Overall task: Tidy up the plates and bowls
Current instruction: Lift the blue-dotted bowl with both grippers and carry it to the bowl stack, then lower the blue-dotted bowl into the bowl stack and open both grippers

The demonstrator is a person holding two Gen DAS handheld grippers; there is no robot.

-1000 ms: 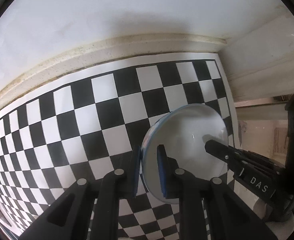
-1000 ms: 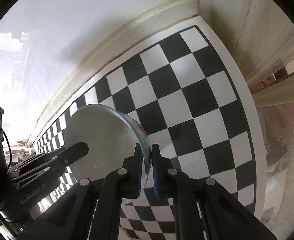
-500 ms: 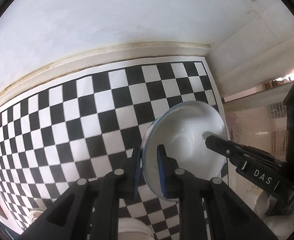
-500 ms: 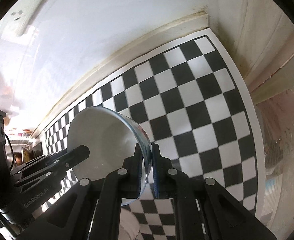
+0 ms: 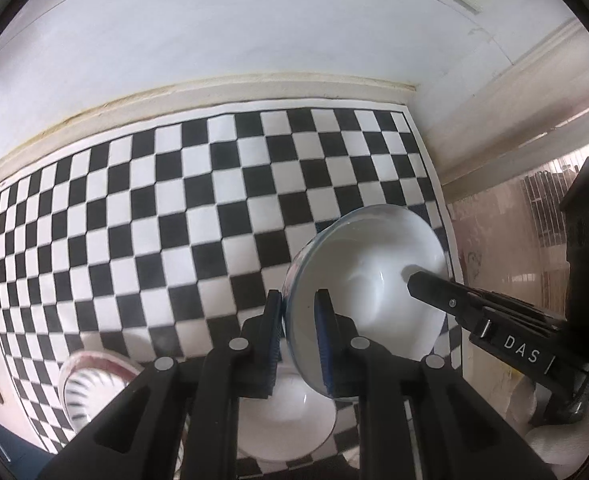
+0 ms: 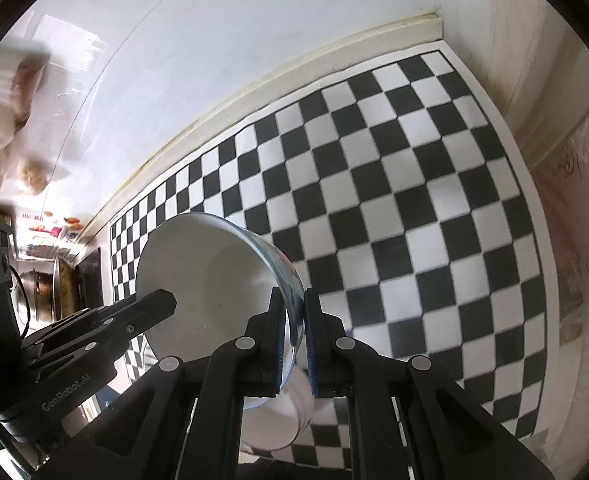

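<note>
A white bowl with a blue rim (image 5: 366,276) hangs tilted above the checkered mat (image 5: 174,208). My left gripper (image 5: 299,340) is shut on its near rim, and the right gripper's fingers (image 5: 438,292) clamp the opposite rim. In the right wrist view the same bowl (image 6: 206,276) shows its white inside and a red-and-blue pattern outside; my right gripper (image 6: 294,340) is shut on its rim, and the left gripper's fingers (image 6: 150,308) hold the far side. Below sit a plain white bowl (image 5: 286,420) and a dish with a pink rim and dark stripes (image 5: 86,384).
The mat (image 6: 414,200) runs back to a white wall with a cream skirting (image 5: 214,92). A pale door frame (image 5: 526,100) borders it on the right. A white bowl (image 6: 278,416) lies under my right fingers. Dark cookware (image 6: 54,288) stands at the far left.
Both grippers have risen and pulled back with the bowl between them. Far more of the mat shows, and the white bowl and the striped dish have come into view below.
</note>
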